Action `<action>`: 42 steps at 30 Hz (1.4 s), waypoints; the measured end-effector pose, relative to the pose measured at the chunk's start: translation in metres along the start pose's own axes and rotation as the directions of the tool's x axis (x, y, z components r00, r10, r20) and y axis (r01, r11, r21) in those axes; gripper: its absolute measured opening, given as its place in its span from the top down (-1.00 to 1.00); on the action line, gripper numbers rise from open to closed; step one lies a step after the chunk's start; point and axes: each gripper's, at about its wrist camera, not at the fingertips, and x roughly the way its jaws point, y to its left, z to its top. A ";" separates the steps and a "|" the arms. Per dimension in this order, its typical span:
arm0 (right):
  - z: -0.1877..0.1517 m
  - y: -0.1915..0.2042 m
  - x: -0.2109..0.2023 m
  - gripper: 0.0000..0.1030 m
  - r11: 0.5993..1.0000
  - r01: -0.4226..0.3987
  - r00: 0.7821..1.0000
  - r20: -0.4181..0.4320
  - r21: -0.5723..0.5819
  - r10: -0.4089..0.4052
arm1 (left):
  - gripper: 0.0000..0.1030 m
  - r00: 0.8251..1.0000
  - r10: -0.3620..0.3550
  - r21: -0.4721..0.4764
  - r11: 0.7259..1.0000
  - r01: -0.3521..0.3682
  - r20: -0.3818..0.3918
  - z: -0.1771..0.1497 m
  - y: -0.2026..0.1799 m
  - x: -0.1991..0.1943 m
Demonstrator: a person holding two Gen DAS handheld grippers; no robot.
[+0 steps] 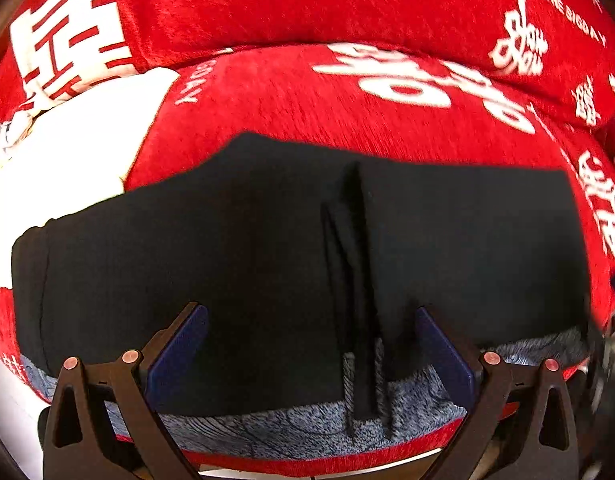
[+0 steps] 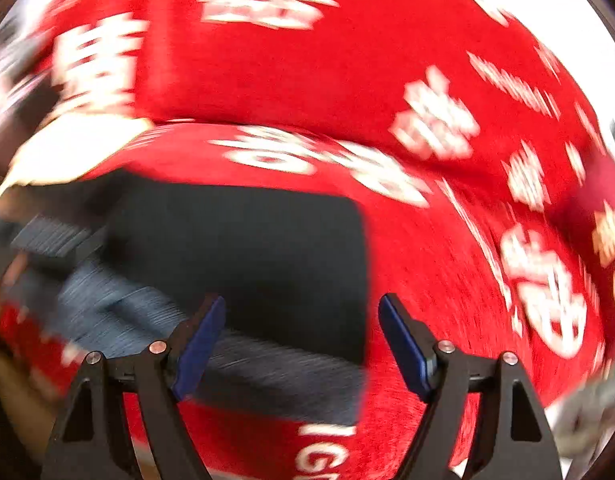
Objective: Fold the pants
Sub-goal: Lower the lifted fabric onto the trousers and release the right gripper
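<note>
**Item:** black pants [image 1: 247, 240], lying flat on a red plush cover [image 1: 307, 120] printed with white characters. The support looks like a bed or sofa; which one cannot be told.

**Condition:** the garment forms a compact dark rectangle. A grey fleecy lining [image 1: 291, 428] shows along the near edge. A raised pleat or crease [image 1: 355, 280] runs from the near edge toward the far edge, slightly right of centre. The right edge appears straight with a rounded far corner in the right wrist view [image 2: 243, 264], though that view is heavily blurred.

**Left tool** [image 1: 311, 344]: jaws apart, hovering over the near edge of the pants, the pleat between them. Whether the blue pads [image 1: 179, 352] touch the cloth cannot be told; they clamp nothing.

**Right tool** [image 2: 301, 344]: jaws apart, nothing held between them, positioned over the right edge where black cloth meets the red cover.

**Other:** a white area [image 1: 67, 168] at the left, beyond the red cover; nature unclear.

**Step in hand (judged):** between folds. One fold seems laid, both tools free, and the lay of the cloth is being checked or reset.

**Next move calls for (judged):** either smoothing the raised pleat flat, or pinching both near corners through all layers and carrying them over evenly, so the lining edge does not slip out.
</note>
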 end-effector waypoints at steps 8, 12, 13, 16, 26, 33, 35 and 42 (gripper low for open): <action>-0.043 0.027 0.002 -0.63 0.990 0.029 0.999 -0.011 -0.140 -0.031 | -1.00 1.000 0.004 0.059 0.998 -0.004 0.008 -0.032 0.004 -0.003; -0.047 0.030 -0.004 -0.65 0.984 0.030 0.999 -0.031 -0.178 -0.036 | -1.00 1.000 0.004 0.066 0.998 -0.005 0.025 -0.039 0.004 -0.005; -0.044 0.032 -0.006 -0.65 0.980 0.041 0.999 -0.025 -0.193 -0.047 | -1.00 1.000 0.001 0.062 0.998 -0.003 0.029 -0.041 0.004 -0.006; -0.033 0.041 -0.015 -0.65 0.981 0.023 0.999 0.030 -0.192 -0.017 | -1.00 0.999 -0.020 0.038 0.999 0.018 0.028 -0.041 0.008 -0.005; -0.039 0.078 -0.009 -0.66 0.969 -0.002 0.999 0.036 -0.245 0.011 | -1.00 0.996 -0.086 0.006 0.996 0.086 0.022 -0.042 0.020 -0.006; -0.042 0.108 -0.010 -0.66 0.974 -0.045 0.997 0.059 -0.222 0.059 | -1.00 0.996 -0.085 -0.009 0.996 0.085 0.038 -0.045 0.028 -0.015; -0.048 0.123 -0.014 -0.66 0.958 -0.057 0.994 0.074 -0.282 0.081 | -1.00 0.995 -0.091 -0.028 0.995 0.092 0.041 -0.045 0.036 -0.017; -0.019 0.064 -0.028 -0.66 0.979 -0.139 0.979 0.127 -0.149 0.158 | -1.00 0.997 -0.056 -0.059 0.997 0.059 0.060 -0.039 0.040 -0.024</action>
